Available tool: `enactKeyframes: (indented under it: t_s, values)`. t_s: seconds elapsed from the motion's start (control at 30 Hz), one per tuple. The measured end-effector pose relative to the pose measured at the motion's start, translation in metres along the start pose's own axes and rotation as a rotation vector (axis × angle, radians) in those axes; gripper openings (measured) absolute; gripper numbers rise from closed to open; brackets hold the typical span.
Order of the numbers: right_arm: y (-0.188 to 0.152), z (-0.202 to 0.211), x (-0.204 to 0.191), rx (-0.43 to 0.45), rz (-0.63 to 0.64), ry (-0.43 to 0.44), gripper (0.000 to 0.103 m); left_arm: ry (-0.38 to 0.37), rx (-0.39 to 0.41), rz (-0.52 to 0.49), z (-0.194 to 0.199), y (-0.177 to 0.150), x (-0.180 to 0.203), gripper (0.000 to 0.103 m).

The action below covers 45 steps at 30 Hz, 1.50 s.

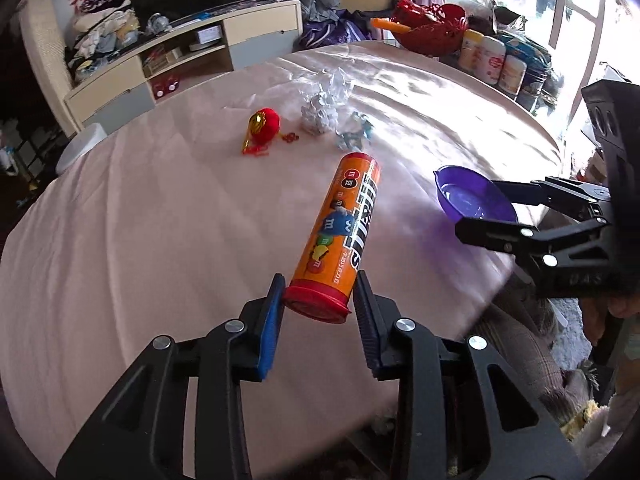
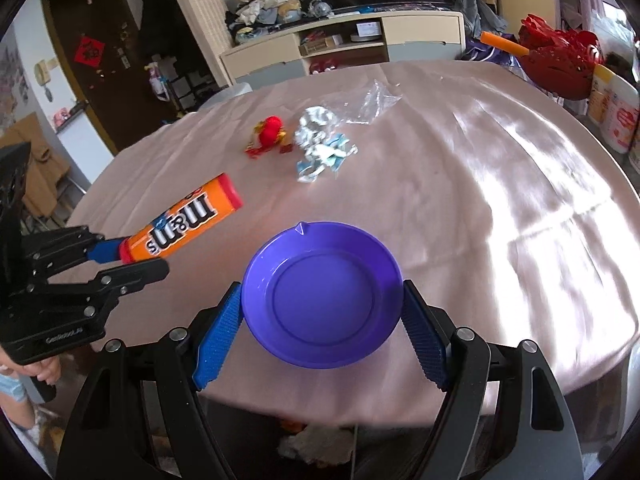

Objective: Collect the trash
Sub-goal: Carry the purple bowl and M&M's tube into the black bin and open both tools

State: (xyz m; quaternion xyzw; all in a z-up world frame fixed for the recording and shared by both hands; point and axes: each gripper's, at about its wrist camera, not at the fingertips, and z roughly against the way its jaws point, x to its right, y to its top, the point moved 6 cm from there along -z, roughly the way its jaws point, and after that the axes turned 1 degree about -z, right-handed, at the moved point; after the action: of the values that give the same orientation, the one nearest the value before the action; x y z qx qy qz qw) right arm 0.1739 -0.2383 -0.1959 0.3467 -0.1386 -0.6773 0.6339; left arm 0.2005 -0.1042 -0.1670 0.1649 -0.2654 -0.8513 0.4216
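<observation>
The left gripper [image 1: 318, 294] clamps the red-capped end of one orange candy tube [image 1: 340, 232], raised slantwise above the pink-clothed table [image 1: 140, 240], while the right gripper [image 2: 322, 320] grips one empty purple bowl [image 2: 322, 292] by its rim. Farther back on the table lie one red ornament [image 2: 272, 130], crumpled foil and blue-white wrappers [image 2: 320, 144] too tangled to count, and clear plastic [image 2: 374, 102].

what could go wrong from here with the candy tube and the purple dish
1. The left gripper pinches the candy tube only at its red cap end, so the long body could swing or slip out.
2. The right gripper grips the purple dish by its rim; it could tilt or pop free.
</observation>
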Motion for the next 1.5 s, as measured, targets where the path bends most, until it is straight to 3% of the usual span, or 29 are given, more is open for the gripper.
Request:
enactKeyframes:
  t_s: [0.3, 0.5, 0.73, 1.07, 1.27, 1.5]
  values:
    - [-0.036, 0.049, -0.024, 0.024, 0.036, 0.039, 0.078, 0.021, 0.048, 0.107, 0.072, -0.054, 0.03, 0.033]
    - [-0.062, 0.066, -0.031, 0.005, 0.053, 0.026, 0.078, -0.016, 0.045, 0.217, 0.08, -0.091, 0.05, 0.033]
    - [-0.106, 0.051, -0.019, -0.074, 0.019, -0.003, 0.078, -0.048, 0.01, 0.336, 0.058, -0.132, 0.068, 0.033]
    - [-0.159, -0.002, -0.012, -0.248, -0.034, -0.007, 0.078, -0.06, -0.148, 0.418, -0.003, -0.187, 0.074, 0.033]
    - [-0.167, -0.021, -0.016, -0.291, -0.052, -0.002, 0.078, -0.08, -0.21, 0.424, -0.023, -0.199, 0.073, 0.033]
    - [-0.162, -0.022, -0.016, -0.288, -0.053, -0.015, 0.08, -0.097, -0.219, 0.425, -0.025, -0.198, 0.074, 0.033]
